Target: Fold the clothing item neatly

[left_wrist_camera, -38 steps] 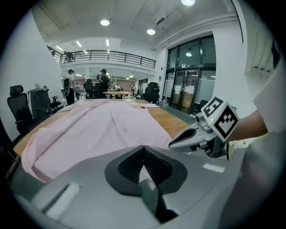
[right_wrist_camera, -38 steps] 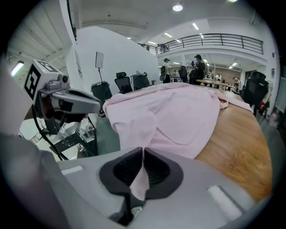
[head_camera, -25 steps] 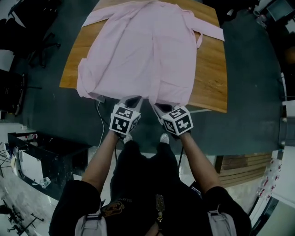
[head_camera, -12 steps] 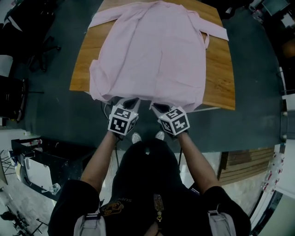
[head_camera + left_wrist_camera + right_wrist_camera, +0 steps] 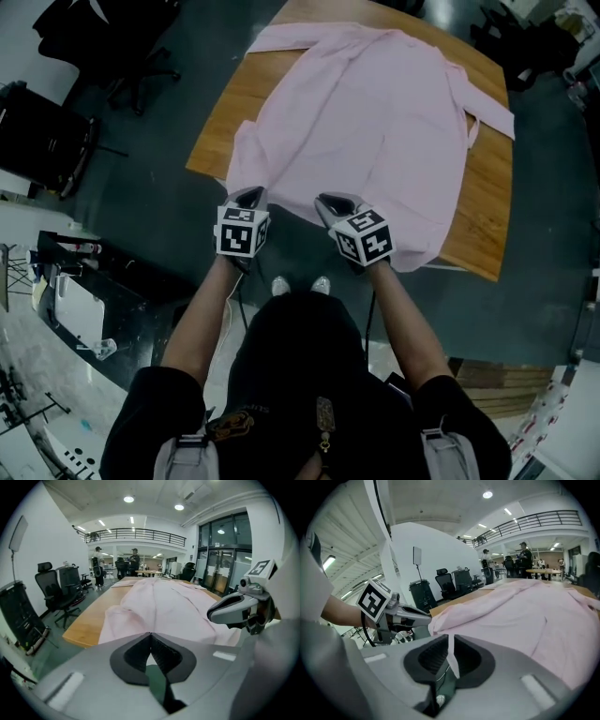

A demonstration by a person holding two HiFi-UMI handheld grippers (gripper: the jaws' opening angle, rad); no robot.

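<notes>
So, biggest thing first: the light-brown wooden bench sits at an angle on the dark floor in my head view. Nearly all of its top is covered by the pale pink long-sleeved shirt. The shirt is spread out pretty flat with the collar end at the far side. One sleeve trails out toward the far right corner of the bench. The near hem comes right down to the bench edge closest to me, and that's where both grippers are.

Off to the left of the bench there are a couple of black office chairs, well apart from the shirt.

The left gripper is at the near-left part of the hem. In the left gripper view its jaws are squeezed fully together, with the pink cloth starting right at the tips, so it's pinching the hem.

The right gripper is just beside it, further along the same hem. In the right gripper view a thin strip of pink fabric runs down between the pads. Those jaws have just eased open a touch, but the fabric is between them and they're clamped on it.
</notes>
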